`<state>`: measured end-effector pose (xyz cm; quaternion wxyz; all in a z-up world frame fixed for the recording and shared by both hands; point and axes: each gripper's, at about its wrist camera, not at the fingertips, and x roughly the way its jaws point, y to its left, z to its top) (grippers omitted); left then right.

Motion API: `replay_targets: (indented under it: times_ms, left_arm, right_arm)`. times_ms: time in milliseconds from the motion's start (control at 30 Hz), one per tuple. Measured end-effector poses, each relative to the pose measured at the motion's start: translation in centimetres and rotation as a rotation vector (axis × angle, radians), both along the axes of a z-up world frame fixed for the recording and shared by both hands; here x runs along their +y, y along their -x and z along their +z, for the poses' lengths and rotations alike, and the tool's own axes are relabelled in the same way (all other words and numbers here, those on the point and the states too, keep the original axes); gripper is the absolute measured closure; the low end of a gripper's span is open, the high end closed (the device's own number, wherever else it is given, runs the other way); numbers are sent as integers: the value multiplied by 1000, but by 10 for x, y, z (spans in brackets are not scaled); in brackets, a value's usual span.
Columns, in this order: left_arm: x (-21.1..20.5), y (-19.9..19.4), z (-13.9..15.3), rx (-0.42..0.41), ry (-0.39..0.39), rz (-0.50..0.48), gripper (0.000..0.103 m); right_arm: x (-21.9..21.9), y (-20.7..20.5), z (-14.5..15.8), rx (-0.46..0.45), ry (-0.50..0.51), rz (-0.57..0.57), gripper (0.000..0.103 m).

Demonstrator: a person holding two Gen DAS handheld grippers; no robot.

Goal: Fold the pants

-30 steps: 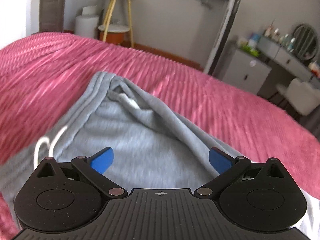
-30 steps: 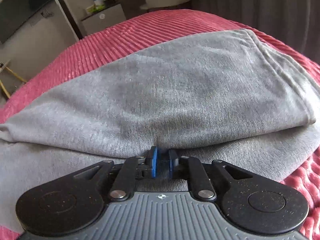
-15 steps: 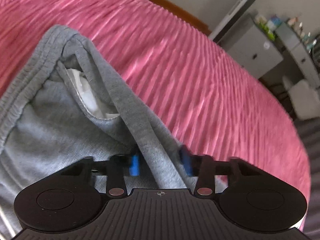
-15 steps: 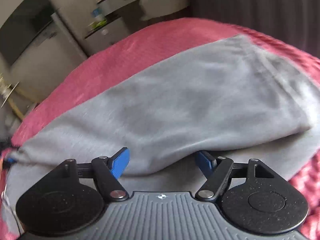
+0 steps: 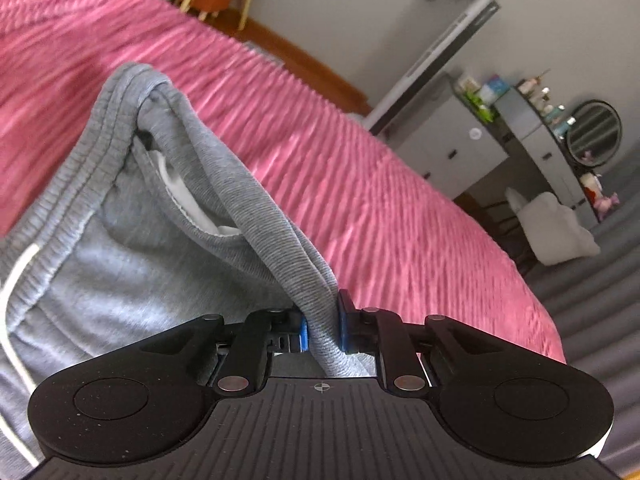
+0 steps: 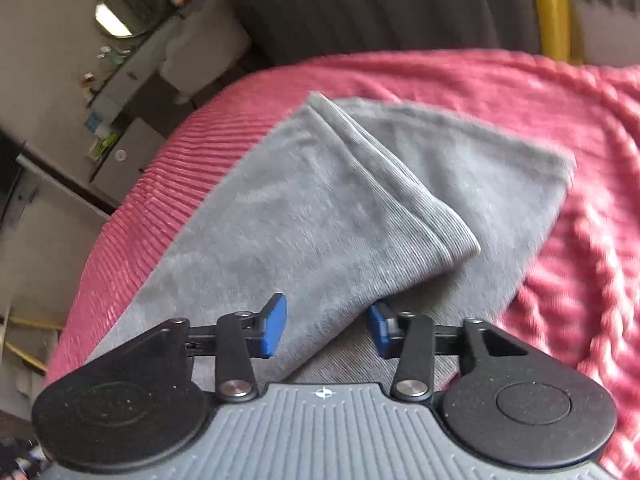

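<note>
On the pink ribbed bedspread (image 5: pixel 360 184) lie the grey pants (image 5: pixel 132 264), spread across the bed surface. From the left wrist view, the waist end is visible: the elastic waistband (image 5: pixel 80 168) runs along the left side, a white drawstring (image 5: pixel 16 280) shows at the left edge, and a white pocket lining (image 5: pixel 180 196) sits inside the open pocket.

The left gripper (image 5: pixel 322 330) is closed on a raised fold of the pants fabric. The fold passes between the two blue pads (image 5: pixel 304 332) and rises as a taut ridge toward the upper corner of the waistband. The cloth beside this ridge sags lower.

From the right wrist view, the leg end of the pants (image 6: pixel 360 208) is visible. One leg lies over the other, with its ribbed cuff (image 6: pixel 400 184) angled across the lower layer. The lower leg extends further right and ends near the rumpled part of the bedspread (image 6: pixel 580 248).

The right gripper (image 6: pixel 328 328) has its jaws spread apart. The edge of the upper leg lies between the blue pads (image 6: pixel 274 328); the pads are not pressed on it. Whether either pad touches the cloth cannot be determined.

Background items include a round mirror (image 5: pixel 594 134) above a grey dresser (image 5: pixel 452 152), and a yellow pole (image 6: pixel 548 4) beyond the bed.
</note>
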<state>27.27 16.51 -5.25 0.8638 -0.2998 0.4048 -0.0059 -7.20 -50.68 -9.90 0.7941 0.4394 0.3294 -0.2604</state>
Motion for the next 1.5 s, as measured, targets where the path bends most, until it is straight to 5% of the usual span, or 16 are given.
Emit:
replay_targets:
  times_ms: [67, 167, 233, 433, 600, 733, 900, 967, 1100, 1200, 1367, 1500]
  left_arm:
    - [1, 5, 5, -10, 9, -1, 87]
    - [4, 9, 9, -4, 28, 9, 88]
    - [8, 13, 17, -7, 52, 16, 88]
    - [16, 48, 75, -119, 75, 2, 91]
    - [28, 126, 87, -200, 105, 1, 91]
    - [29, 197, 35, -123, 109, -1, 90]
    - [24, 229, -56, 150, 67, 105, 89]
    - [31, 230, -55, 137, 138, 141, 85]
    - [34, 237, -31, 50, -29, 223, 51]
    - [39, 240, -33, 52, -63, 262, 51]
    - [65, 243, -47, 87, 124, 340, 52]
    - [76, 235, -61, 105, 202, 356, 53]
  right_arm:
    - [-9, 0, -11, -13, -44, -37, 70]
    - [-21, -1, -21, -80, -78, -111, 97]
    - [-25, -9, -19, -100, -73, -105, 98]
    - [-37, -47, 69, -264, 101, 1, 98]
    - [-55, -21, 125, -413, 189, 3, 98]
    - [-69, 21, 93, -339, 169, 4, 98]
    - [-78, 43, -7, -15, 133, -34, 99]
    - [-79, 47, -29, -26, 92, -54, 99]
    - [-77, 45, -28, -55, 82, -55, 97]
    - [-83, 51, -31, -75, 54, -59, 96]
    - [-77, 65, -28, -108, 26, -64, 96]
    - [-71, 63, -23, -83, 59, -42, 97]
